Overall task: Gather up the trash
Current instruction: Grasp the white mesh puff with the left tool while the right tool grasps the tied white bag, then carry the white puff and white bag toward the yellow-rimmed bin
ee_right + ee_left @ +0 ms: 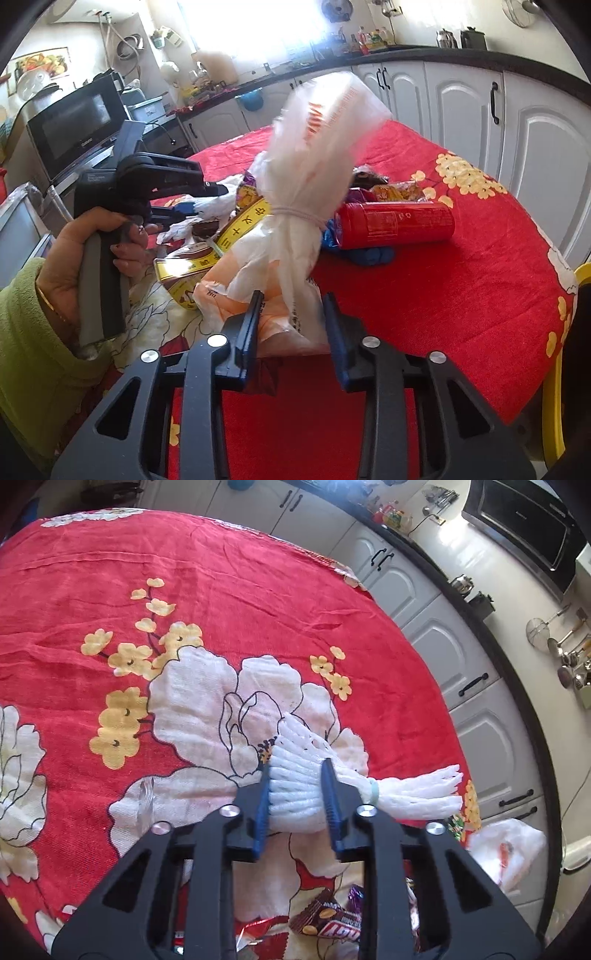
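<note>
White foam net [295, 786] pinched in left claw [297, 771], apparently.

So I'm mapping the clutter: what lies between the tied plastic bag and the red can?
In the right wrist view, a crumpled blue wrapper sits between plastic bag and red can.

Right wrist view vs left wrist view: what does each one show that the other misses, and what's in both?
Right wrist only: the right hand-held gripper closed on a tied plastic bag, a red can lying on its side, a yellow-banded wrapper, and the person's hand in a green sleeve.

Left wrist only: candy wrappers beneath the gripper.

Both: the left hand-held gripper clamped on white foam netting, the red floral tablecloth, and white cabinets.
</note>
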A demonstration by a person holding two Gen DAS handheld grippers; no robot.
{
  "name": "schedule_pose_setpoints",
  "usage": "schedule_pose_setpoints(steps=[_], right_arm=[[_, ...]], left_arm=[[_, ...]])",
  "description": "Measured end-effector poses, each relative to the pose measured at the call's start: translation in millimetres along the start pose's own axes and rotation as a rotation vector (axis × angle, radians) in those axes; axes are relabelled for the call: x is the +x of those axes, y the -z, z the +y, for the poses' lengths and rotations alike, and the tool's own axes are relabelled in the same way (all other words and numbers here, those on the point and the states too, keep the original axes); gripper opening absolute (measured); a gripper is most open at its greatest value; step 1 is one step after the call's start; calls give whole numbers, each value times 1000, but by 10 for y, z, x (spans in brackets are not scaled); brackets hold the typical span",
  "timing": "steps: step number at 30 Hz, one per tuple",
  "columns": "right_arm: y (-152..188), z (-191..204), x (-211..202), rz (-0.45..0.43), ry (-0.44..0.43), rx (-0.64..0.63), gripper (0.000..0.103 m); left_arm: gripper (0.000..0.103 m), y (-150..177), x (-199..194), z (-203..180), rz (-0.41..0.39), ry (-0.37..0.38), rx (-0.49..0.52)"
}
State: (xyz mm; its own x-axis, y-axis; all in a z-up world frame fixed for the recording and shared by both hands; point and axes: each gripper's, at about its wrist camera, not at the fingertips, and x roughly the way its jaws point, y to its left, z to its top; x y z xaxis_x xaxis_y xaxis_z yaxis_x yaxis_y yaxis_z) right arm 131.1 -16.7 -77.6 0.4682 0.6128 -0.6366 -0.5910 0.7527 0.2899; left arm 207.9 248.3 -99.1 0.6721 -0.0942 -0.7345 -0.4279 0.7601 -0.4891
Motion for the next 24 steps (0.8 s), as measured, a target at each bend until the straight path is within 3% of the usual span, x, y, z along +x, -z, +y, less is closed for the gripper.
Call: schedule_pose_setpoints(steps=[7,16,24], right_arm=[[22,56,-163,-48,10,-32,27],[-29,87,-445,-121,17,-67,27],[-43,-16,-686,-164,47,-41,27]], left_arm=[[9,123,-298,-126,-74,69,53],[8,269,-957,-486,-237,132,154],[8,441,-1248,-791,-293,157,247]])
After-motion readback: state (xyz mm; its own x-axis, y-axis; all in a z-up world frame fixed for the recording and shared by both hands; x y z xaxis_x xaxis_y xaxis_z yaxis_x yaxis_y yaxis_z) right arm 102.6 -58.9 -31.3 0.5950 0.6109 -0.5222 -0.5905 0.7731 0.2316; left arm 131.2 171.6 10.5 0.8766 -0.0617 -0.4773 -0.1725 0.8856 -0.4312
